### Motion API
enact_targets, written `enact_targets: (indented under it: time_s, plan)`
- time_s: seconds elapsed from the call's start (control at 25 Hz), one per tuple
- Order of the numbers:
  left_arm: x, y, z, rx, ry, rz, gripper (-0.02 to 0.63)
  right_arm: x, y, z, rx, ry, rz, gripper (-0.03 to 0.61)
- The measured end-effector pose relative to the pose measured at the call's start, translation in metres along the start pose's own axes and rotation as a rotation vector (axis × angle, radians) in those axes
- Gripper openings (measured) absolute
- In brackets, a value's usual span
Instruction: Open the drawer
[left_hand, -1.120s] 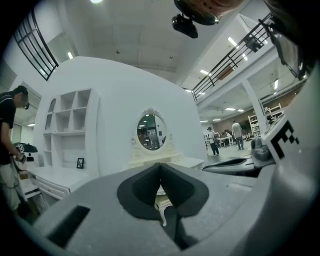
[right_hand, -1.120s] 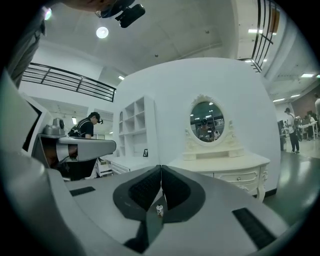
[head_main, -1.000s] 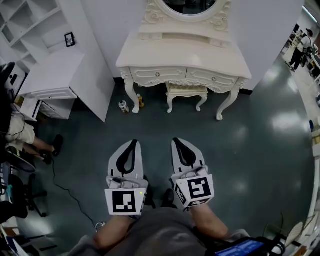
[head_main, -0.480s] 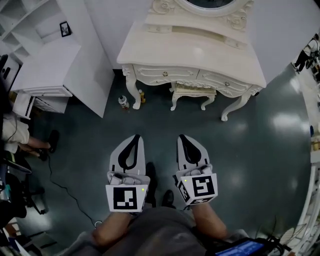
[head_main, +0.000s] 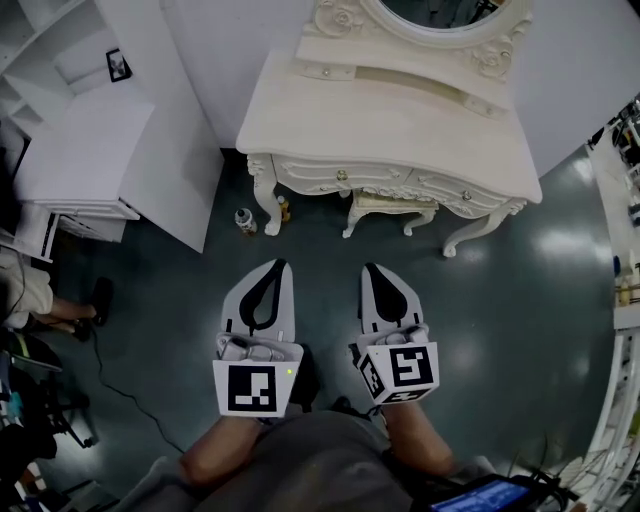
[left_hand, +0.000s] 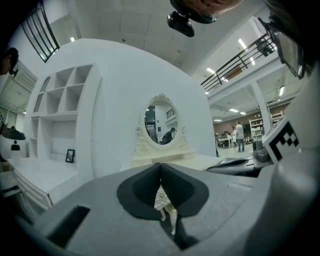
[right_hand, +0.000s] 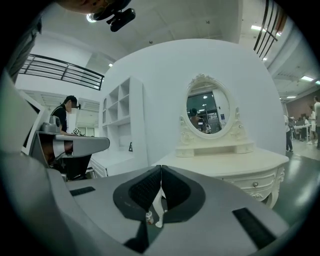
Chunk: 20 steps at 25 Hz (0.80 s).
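Drawer (head_main: 318, 177) position logged?

Yes. It is set in the front of the cream dressing table (head_main: 390, 125), on the left, with a second drawer (head_main: 455, 193) to its right. Both are seen shut, each fitted with a small knob. The table is placed against the far white wall, well apart from both grippers.

Grippers noted?

The left gripper (head_main: 276, 265) and right gripper (head_main: 372, 268) are held side by side, near the body, over the floor. They are pointed toward the table. In each gripper view the jaws are seen pressed together at the tips. Nothing is held in either.

Floor and room?

A dark green glossy floor (head_main: 520, 300) is seen, with light patches reflected at the right. A stool (head_main: 385, 205) is tucked under the table. A small bottle (head_main: 244, 220) is stood on the floor beside the table's left leg. An oval mirror (head_main: 440, 12) is mounted above the tabletop. At the left, a white desk (head_main: 80, 160) and shelving (head_main: 40, 40) are placed, with a picture frame (head_main: 118, 66) on a shelf. A cable (head_main: 115, 375) is trailed across the floor at near left.
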<state>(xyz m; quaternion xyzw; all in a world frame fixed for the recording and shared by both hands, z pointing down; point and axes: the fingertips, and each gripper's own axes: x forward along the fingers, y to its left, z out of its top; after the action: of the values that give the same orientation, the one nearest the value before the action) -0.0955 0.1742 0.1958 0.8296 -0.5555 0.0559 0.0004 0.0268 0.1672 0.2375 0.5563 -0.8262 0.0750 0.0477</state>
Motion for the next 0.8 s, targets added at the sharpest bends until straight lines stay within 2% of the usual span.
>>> enact_targets:
  time_s: [0.36,0.56,0.8]
  plan:
    - [0.035,0.031,0.032,0.007,-0.076,-0.047,0.015,0.037,-0.005,0.048,-0.048,-0.060,-0.070,0.014]
    - [0.049,0.029,0.031,0.006,-0.072,-0.071,0.015,0.045,-0.013,0.055,-0.063,-0.076,-0.092,0.014]
    - [0.074,0.022,0.020,0.001,-0.029,-0.087,0.015,0.060,-0.031,0.050,-0.052,-0.064,-0.105,0.014]
